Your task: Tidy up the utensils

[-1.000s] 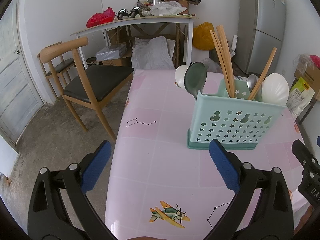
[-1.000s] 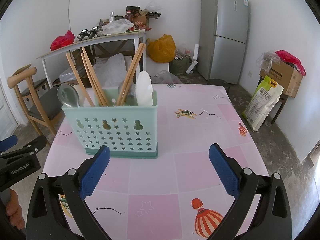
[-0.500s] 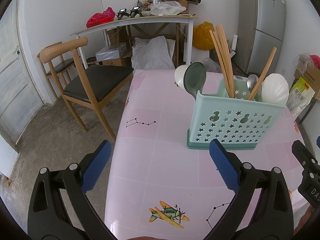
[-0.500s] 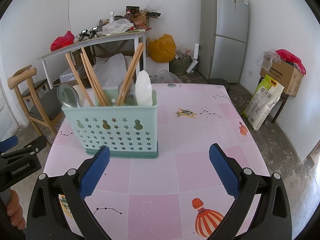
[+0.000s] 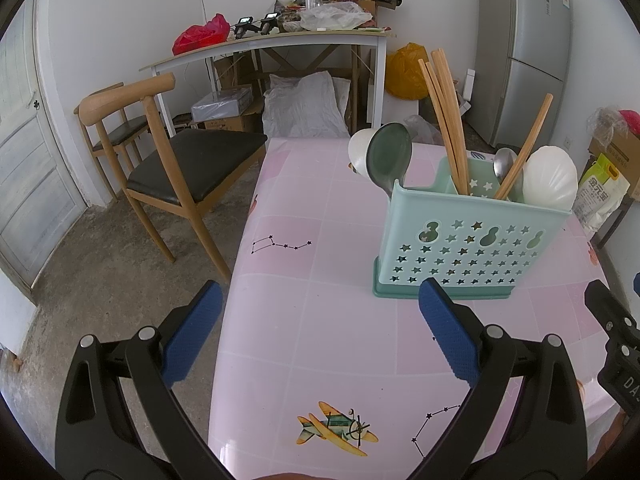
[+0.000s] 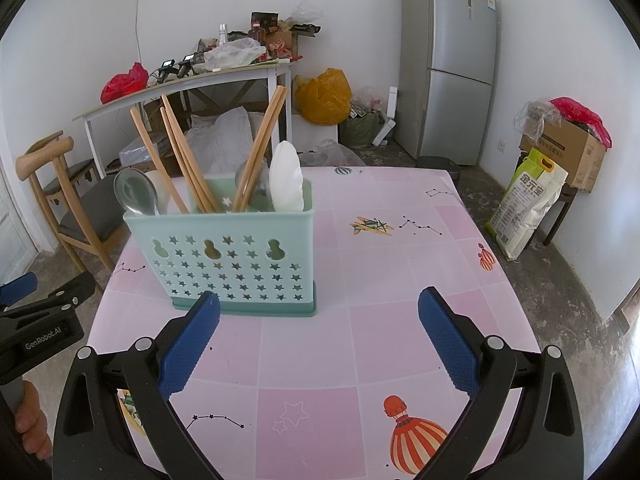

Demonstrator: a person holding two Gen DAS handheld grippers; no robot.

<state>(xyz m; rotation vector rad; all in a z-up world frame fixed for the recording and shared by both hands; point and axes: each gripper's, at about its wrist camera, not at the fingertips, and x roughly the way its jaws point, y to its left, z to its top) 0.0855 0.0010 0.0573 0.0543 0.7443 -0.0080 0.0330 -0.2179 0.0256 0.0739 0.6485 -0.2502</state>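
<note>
A mint green utensil holder [image 5: 468,248] with star holes stands upright on the pink table [image 5: 320,320]; it also shows in the right wrist view [image 6: 236,256]. It holds wooden chopsticks [image 5: 444,120], a dark green spoon [image 5: 389,158], a metal spoon [image 5: 503,162] and white spoons [image 5: 548,178]. My left gripper [image 5: 316,332] is open and empty, in front and to the left of the holder. My right gripper [image 6: 318,332] is open and empty, in front and to the right of the holder.
A wooden chair [image 5: 176,160] stands at the table's left edge. A cluttered white table [image 5: 272,44] and a grey fridge [image 6: 452,64] stand by the far wall. A bag [image 6: 528,204] and a box [image 6: 568,148] are on the floor to the right.
</note>
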